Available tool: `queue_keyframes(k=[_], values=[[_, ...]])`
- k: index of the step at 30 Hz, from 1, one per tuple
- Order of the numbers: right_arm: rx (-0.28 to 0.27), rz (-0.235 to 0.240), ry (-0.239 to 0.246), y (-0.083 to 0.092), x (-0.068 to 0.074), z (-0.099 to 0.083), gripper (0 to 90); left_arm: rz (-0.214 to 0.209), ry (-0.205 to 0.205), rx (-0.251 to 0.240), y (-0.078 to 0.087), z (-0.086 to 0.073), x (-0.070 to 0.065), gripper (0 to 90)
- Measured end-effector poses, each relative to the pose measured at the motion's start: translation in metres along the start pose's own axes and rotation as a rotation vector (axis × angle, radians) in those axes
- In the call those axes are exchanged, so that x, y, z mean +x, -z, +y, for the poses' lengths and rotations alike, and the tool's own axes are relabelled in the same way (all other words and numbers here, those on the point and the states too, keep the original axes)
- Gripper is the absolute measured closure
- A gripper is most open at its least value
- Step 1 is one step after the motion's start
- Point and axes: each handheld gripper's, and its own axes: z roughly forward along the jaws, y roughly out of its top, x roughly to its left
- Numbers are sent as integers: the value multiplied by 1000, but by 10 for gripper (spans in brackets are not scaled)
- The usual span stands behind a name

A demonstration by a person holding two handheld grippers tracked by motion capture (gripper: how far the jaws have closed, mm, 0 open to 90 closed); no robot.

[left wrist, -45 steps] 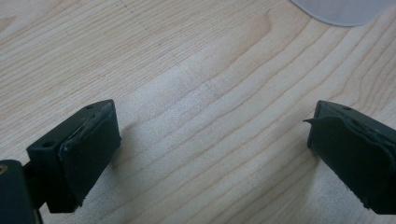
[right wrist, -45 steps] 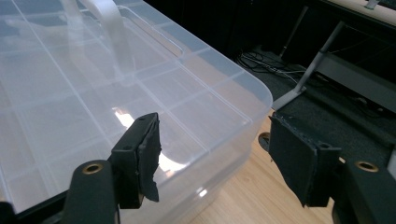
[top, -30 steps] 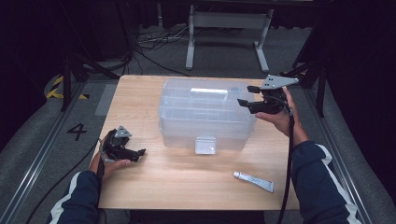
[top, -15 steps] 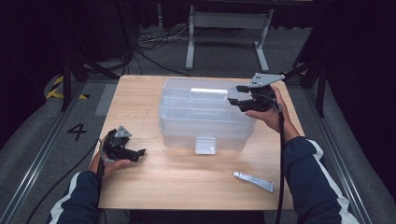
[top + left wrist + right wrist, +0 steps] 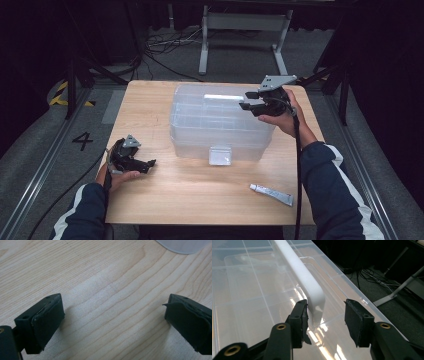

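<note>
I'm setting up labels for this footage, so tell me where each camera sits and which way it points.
High view: above the person's side, looking forward and down on the table; both forearms and hands show.
Left gripper view: on the left gripper, looking down at bare wood; its fingers show.
Right gripper view: on the right gripper, facing the box's white handle.
Shared: the clear box appears in the high and right gripper views.

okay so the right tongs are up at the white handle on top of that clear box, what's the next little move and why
Probably keep closing the right tongs on the white handle of the clear box. Its end sits between the jaws, close against the left pad, with a gap at the right pad. The jaws have just been closing, so finishing the pinch looks best before any lift. The left tongs rest open over bare table.
</note>
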Motion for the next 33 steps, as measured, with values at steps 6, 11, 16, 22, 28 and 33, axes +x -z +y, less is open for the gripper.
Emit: queue_keyframes(k=[6, 11, 16, 22, 28, 33], values=[[18, 6, 24, -4, 3, 6, 624, 0, 0, 0, 0, 0, 0, 27], [40, 12, 42, -7, 6, 10, 679, -5, 1, 0, 0, 0, 0, 32], [55, 5, 59, -11, 10, 15, 740, -12, -16, -5, 1, 0, 0, 49], [67, -4, 61, -11, 10, 17, 742, -23, -29, -2, 1, 1, 1, 66], [78, -3, 59, -11, 9, 20, 742, -46, -49, -3, 3, 3, -3, 174], [84, -1, 51, -11, 8, 21, 742, -46, -62, -18, 8, 10, -5, 218]])
